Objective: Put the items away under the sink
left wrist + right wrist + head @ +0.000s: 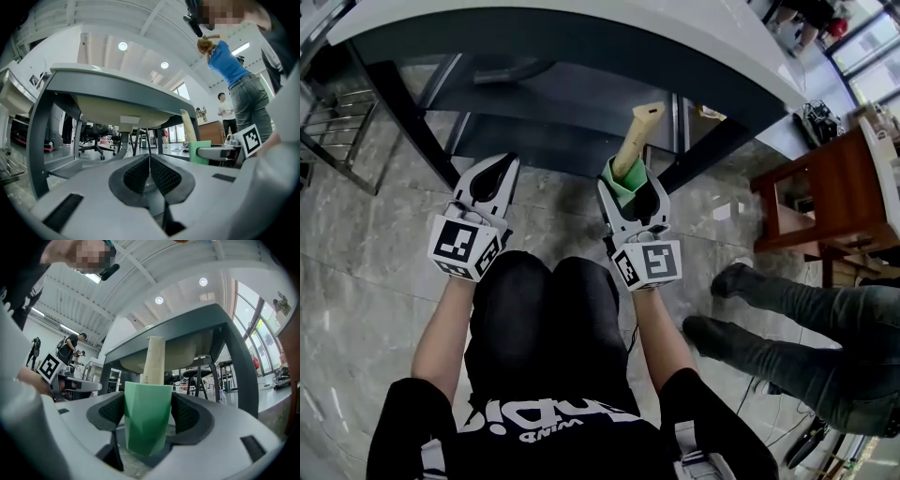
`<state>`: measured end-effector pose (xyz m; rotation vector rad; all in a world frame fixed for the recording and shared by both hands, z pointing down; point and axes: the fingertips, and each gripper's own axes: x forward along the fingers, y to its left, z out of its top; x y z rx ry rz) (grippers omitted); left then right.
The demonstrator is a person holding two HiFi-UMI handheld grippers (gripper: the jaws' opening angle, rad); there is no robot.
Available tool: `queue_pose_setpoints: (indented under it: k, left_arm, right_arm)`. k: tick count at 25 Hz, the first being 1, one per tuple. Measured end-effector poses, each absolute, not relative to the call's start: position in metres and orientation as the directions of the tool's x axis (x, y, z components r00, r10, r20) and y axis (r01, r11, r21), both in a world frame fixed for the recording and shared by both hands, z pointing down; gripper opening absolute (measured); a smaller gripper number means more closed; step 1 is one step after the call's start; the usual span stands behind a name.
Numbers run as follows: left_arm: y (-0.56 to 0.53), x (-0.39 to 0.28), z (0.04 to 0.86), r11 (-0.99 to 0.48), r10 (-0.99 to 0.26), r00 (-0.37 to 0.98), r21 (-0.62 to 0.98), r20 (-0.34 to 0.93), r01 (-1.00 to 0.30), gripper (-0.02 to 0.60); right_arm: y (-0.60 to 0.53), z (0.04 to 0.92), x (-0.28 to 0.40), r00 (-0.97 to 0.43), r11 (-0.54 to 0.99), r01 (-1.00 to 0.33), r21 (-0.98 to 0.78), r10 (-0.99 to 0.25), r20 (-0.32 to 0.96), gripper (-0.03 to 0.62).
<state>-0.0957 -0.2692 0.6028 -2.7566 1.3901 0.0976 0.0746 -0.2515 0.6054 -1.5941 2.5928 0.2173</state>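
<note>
Grey marble floor (356, 272), wooden table (839, 178) at rt, round ceiling lights (123, 46), big windows (265, 333) beyond

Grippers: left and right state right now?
Left gripper: shut, nothing between the jaws.
Right gripper: shut on the green cup with a beige stick in it.

- The shells of my right gripper (630, 183) and left gripper (495, 169) look like pale grey matt plastic. Their pads (186, 414) are black, finely ribbed and rubbery-looking.
- The green cup (146, 418) looks like faceted plastic with a soft satin sheen.
- The beige handle (153, 359) standing in it is smooth and matt; I cannot tell wood from plastic.
- The sink (741, 47) rim is white and smooth, and its frame (414, 122) looks like dark painted metal.
- The floor (356, 272) is grey veined stone, polished and reflective.
</note>
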Motion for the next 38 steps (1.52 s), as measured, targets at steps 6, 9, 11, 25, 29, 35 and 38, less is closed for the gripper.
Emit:
queue_pose_setpoints:
  k: [6, 9, 11, 25, 29, 35, 38]
  left_arm:
    - [-0.283, -0.095, 0.606, -0.595, -0.800, 0.594, -0.023, -0.080, -0.804, 0.021]
    - [-0.288, -0.092, 0.609, -0.596, -0.799, 0.596, -0.026, -0.077, -0.802, 0.021]
    - [-0.289, -0.091, 0.611, -0.598, -0.798, 0.598, -0.027, -0.075, -0.801, 0.021]
    - [-0.295, -0.094, 0.633, -0.608, -0.793, 0.607, -0.003, -0.051, -0.794, 0.021]
    - [-0.297, -0.096, 0.636, -0.609, -0.793, 0.608, 0.004, -0.051, -0.794, 0.021]
    - [-0.298, -0.100, 0.640, -0.611, -0.791, 0.610, 0.005, -0.050, -0.792, 0.021]
    - [-0.299, -0.101, 0.642, -0.612, -0.790, 0.611, 0.005, -0.047, -0.791, 0.021]
  right_arm:
    - [-0.290, 0.605, 0.075, -0.440, 0.435, -0.898, 0.071, -0.886, -0.142, 0.314]
    - [-0.311, 0.604, 0.077, -0.428, 0.423, -0.904, 0.070, -0.893, -0.140, 0.314]
    - [-0.325, 0.605, 0.079, -0.423, 0.417, -0.906, 0.070, -0.896, -0.138, 0.314]
    - [-0.400, 0.612, 0.088, -0.333, 0.326, -0.942, 0.077, -0.932, -0.143, 0.313]
    - [-0.412, 0.621, 0.087, -0.317, 0.308, -0.948, 0.085, -0.940, -0.125, 0.313]
    - [-0.419, 0.628, 0.089, -0.284, 0.274, -0.957, 0.095, -0.952, -0.113, 0.313]
    - [-0.423, 0.628, 0.088, -0.276, 0.264, -0.958, 0.112, -0.954, -0.113, 0.311]
